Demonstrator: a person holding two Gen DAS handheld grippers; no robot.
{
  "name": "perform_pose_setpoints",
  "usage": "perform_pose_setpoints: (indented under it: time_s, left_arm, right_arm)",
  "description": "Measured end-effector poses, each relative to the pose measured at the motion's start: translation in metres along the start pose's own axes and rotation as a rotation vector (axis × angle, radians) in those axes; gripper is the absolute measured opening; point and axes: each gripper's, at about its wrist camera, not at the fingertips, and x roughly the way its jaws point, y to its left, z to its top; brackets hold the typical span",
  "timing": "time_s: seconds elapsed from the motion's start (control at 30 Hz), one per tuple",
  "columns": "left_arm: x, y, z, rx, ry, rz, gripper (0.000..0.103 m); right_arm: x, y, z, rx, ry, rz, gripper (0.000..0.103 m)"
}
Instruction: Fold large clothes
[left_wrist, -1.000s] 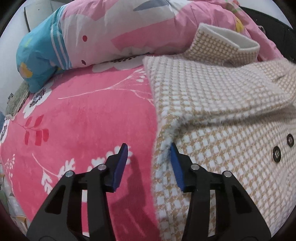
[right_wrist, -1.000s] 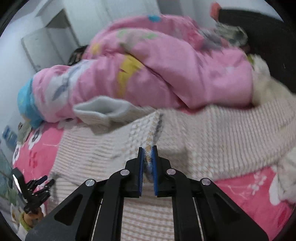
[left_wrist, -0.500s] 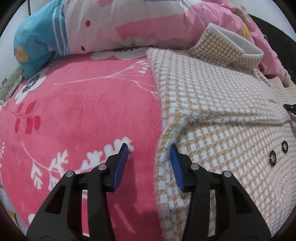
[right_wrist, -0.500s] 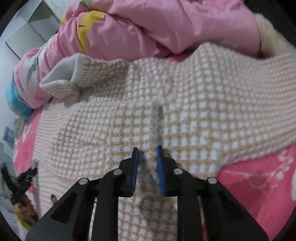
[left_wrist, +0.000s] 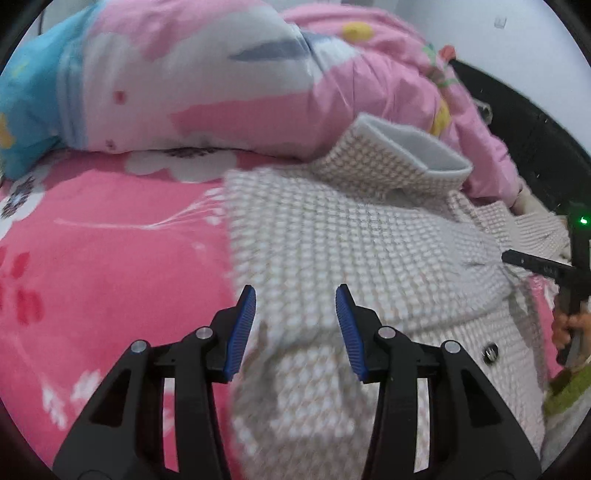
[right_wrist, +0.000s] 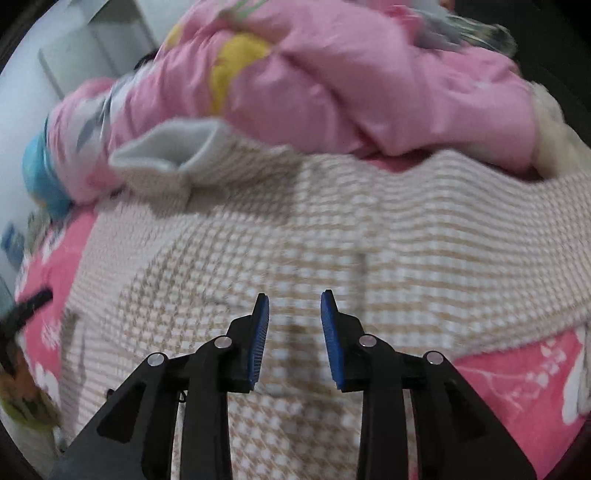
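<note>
Between folds on the checked coat (right_wrist: 332, 229)

Our right hand-held gripper (right_wrist: 294, 321) has just been opening, nothing pinched; the left hand-held gripper (left_wrist: 295, 317) hangs spread; next we need a fresh edge.

The left gripper (left_wrist: 295, 295) points steeply down, jaws parted and gripping nothing. The right gripper (right_wrist: 294, 300), also angled down, has jaws just opening, empty.

A bed with a pink flowered blanket (left_wrist: 110, 258) carries everything. A beige checked coat (left_wrist: 351, 240) lies spread on it. A bunched pink quilt (left_wrist: 221, 85) sits behind.
</note>
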Motion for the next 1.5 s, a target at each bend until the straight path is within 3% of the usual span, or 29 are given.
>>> perform_pose_setpoints:
  time_s: [0.13, 0.3, 0.4, 0.53, 0.67, 0.77, 0.83, 0.93, 1.0, 1.07, 1.1, 1.13, 1.27, 1.37, 1.5]
  left_arm:
    - [0.064, -0.006, -0.006, 0.052, 0.132, 0.074, 0.045]
    - [0.046, -0.012, -0.009, 0.098, 0.095, 0.084, 0.045]
    - [0.035, -0.015, 0.005, 0.074, 0.059, 0.067, 0.046]
    - [0.045, -0.028, 0.031, 0.033, 0.055, 0.052, 0.058]
    - [0.091, -0.036, 0.022, 0.045, 0.148, 0.148, 0.064]
    - [0.075, -0.045, 0.017, 0.083, 0.109, 0.177, 0.064]
    - [0.061, -0.047, 0.016, 0.075, 0.096, 0.152, 0.064]
    - [0.050, -0.045, 0.013, 0.071, 0.078, 0.172, 0.064]
    - [0.055, -0.038, 0.011, 0.041, 0.100, 0.197, 0.064]
    - [0.062, -0.023, 0.008, -0.003, 0.108, 0.194, 0.066]
    - [0.063, -0.022, 0.007, -0.003, 0.098, 0.198, 0.067]
    - [0.064, -0.022, 0.006, 0.007, 0.090, 0.213, 0.069]
    - [0.064, -0.024, 0.003, 0.029, 0.078, 0.208, 0.070]
    - [0.063, -0.024, 0.003, 0.033, 0.068, 0.193, 0.070]
    - [0.049, -0.026, 0.003, 0.047, 0.035, 0.181, 0.070]
  right_arm:
    - [0.025, -0.004, -0.009, -0.063, 0.039, -0.043, 0.033]
    - [0.002, -0.002, 0.002, -0.031, 0.063, -0.084, 0.033]
    - [-0.007, 0.029, 0.020, -0.108, 0.007, -0.028, 0.036]
    - [0.013, 0.065, 0.036, -0.169, -0.014, 0.005, 0.042]
    - [0.072, 0.074, 0.031, -0.181, 0.073, -0.091, 0.046]
    - [0.054, 0.079, 0.028, -0.194, 0.056, -0.136, 0.047]
    - [0.031, 0.084, 0.026, -0.183, 0.043, -0.096, 0.047]
    - [0.007, 0.106, 0.023, -0.248, -0.010, -0.076, 0.047]
    - [0.004, 0.121, 0.021, -0.283, -0.023, -0.049, 0.047]
    - [0.014, 0.132, 0.015, -0.311, 0.001, 0.014, 0.047]
    - [0.023, 0.133, 0.010, -0.333, 0.029, 0.004, 0.047]
    - [0.037, 0.132, 0.000, -0.368, 0.062, -0.039, 0.051]
    - [0.019, 0.097, -0.015, -0.318, 0.049, 0.047, 0.055]
    - [-0.001, 0.084, -0.014, -0.293, 0.077, 0.042, 0.055]
    - [-0.026, 0.058, -0.007, -0.240, -0.009, 0.037, 0.057]
